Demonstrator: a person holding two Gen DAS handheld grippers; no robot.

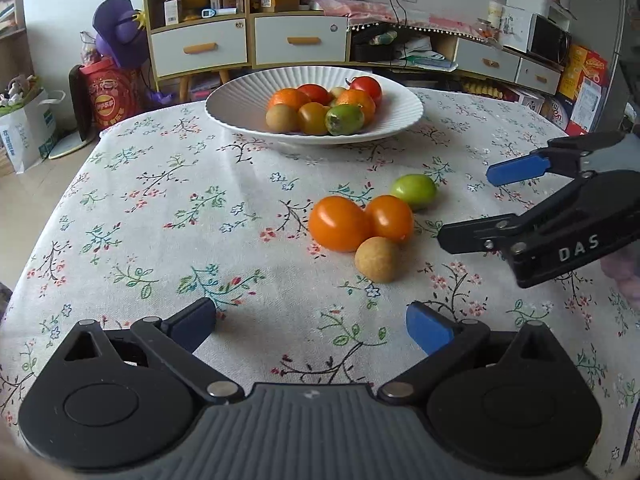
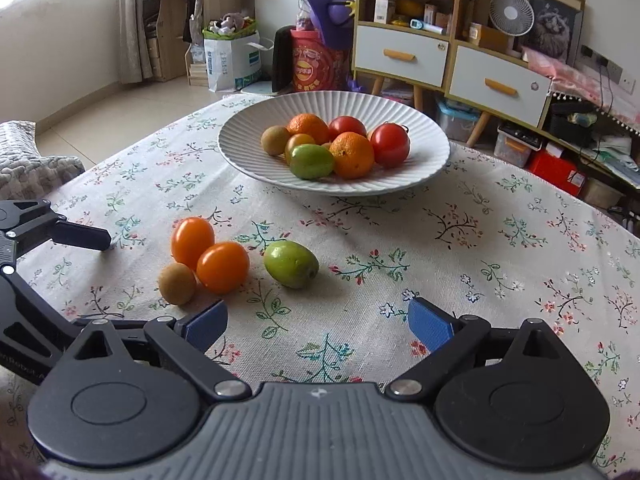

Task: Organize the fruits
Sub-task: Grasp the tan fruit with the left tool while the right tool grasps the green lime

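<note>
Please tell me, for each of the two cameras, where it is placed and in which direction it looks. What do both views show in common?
Left wrist: sits on the left gripper, looking forward over the table toward the white bowl; its own open fingers show below, the right gripper at right.
Right wrist: sits on the right gripper, facing the bowl; own open fingers below, the left gripper's finger at left edge.
Shared: the bowl, the green fruit, the floral tablecloth.

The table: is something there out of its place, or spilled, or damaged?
Nothing is spilled or damaged. Four fruits lie loose on the tablecloth outside the white bowl: two orange tomatoes, a small brown fruit touching them, and a green fruit slightly apart. Both grippers are open and empty.
</note>
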